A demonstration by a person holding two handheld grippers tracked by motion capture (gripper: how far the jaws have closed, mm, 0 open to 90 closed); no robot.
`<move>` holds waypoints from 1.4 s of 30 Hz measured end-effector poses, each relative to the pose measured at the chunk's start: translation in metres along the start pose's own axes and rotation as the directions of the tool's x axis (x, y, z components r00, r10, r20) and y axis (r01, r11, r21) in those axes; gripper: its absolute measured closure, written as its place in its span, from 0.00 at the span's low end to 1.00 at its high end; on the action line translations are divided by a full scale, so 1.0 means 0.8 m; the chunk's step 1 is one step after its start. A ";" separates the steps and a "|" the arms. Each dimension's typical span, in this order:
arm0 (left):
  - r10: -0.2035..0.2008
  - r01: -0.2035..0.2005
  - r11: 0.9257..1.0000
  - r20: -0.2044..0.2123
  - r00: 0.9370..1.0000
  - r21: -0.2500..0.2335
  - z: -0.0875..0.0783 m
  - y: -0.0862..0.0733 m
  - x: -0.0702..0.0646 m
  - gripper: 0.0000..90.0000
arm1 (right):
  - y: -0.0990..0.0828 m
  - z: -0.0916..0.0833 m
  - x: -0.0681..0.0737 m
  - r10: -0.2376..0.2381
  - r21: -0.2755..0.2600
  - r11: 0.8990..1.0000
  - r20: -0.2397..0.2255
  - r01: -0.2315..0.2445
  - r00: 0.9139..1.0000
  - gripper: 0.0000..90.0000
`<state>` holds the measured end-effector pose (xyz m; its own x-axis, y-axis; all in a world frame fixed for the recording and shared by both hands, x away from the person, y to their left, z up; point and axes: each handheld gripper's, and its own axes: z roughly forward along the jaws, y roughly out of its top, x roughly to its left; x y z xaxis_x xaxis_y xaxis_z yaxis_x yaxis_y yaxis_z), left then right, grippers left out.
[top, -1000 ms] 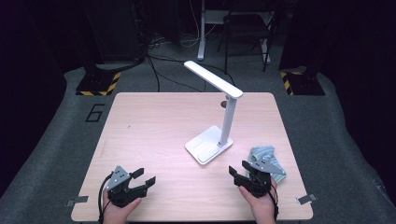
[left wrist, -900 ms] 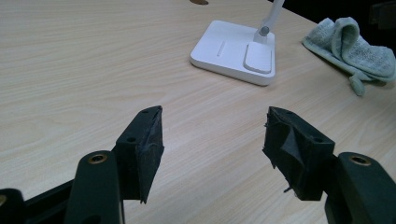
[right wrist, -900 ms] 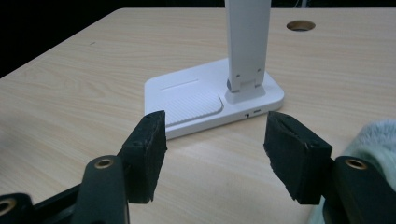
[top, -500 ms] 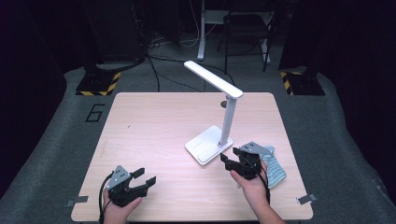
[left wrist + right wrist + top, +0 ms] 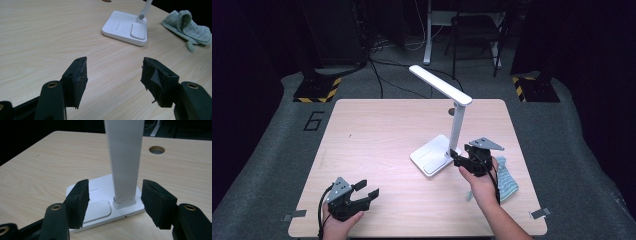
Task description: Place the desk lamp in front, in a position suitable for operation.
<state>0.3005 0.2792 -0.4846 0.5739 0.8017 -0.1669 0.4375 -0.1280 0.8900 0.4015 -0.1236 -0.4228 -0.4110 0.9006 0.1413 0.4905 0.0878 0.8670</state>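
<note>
Right hand-held gripper (image 5: 456, 158): you hold it just at the foot of the lamp (image 5: 447, 125), above the table (image 5: 377, 135). Its jaws are spread, one on each side of the white stem (image 5: 124, 157), and neither pad presses on the stem yet.
Why it is there: I judge that you line it up to take the stem low, near the hinge, where a grip gives good control and the base (image 5: 432, 156) does not tip easily.
Left hand-held gripper (image 5: 368, 189): you rest it at the near left corner of the table, jaws spread, nothing between them. It looks parked there, out of the way of the other hand.
Lamp: it stands right of the table middle, the stem upright, the light bar (image 5: 439, 84) slanting up and away to the left. In the left gripper view the base (image 5: 125, 27) lies flat on the wood.
Cloth (image 5: 507, 177): it lies crumpled just beside your right hand, near the right edge; in the left gripper view the cloth (image 5: 187, 26) is apart from the base. Perhaps it waits for wiping, this I cannot tell.
Table hole (image 5: 156, 150): a round cable hole behind the stem.
Count: two hand-held grippers, one lamp, one cloth, one table, one hole.
</note>
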 end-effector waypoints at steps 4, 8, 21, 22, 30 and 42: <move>0.002 -0.002 1.000 0.003 1.000 0.005 0.000 0.000 0.000 0.41 | 0.008 0.006 -0.003 0.004 -0.007 1.000 0.023 -0.004 1.000 0.44; -0.003 0.003 1.000 0.001 1.000 -0.001 0.001 0.000 0.000 0.41 | 0.012 0.013 0.002 -0.006 -0.004 1.000 0.034 0.006 0.999 0.44; 0.004 -0.004 1.000 0.000 1.000 -0.012 0.001 0.000 0.000 0.41 | 0.033 0.034 0.016 -0.031 -0.032 0.999 0.083 0.034 0.996 0.44; 0.002 -0.002 1.000 0.001 1.000 -0.010 0.001 0.000 0.000 0.41 | 0.035 0.036 0.017 -0.031 -0.027 0.999 0.087 0.033 0.996 0.43; 0.001 -0.001 1.000 -0.001 1.000 -0.013 0.001 0.000 0.001 0.41 | 0.042 0.044 0.014 -0.005 -0.030 1.000 0.116 0.009 0.993 0.44; 0.002 -0.002 1.000 0.004 1.000 -0.015 0.002 0.001 0.001 0.41 | 0.051 0.057 0.027 -0.031 -0.033 0.999 0.189 0.037 0.982 0.44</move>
<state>0.3024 0.2790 -0.4848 0.5779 0.7988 -0.1669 0.4261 -0.1209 0.8966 0.4476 -0.0811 -0.4058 -0.2733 0.9617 0.0219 0.4493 0.1075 0.8869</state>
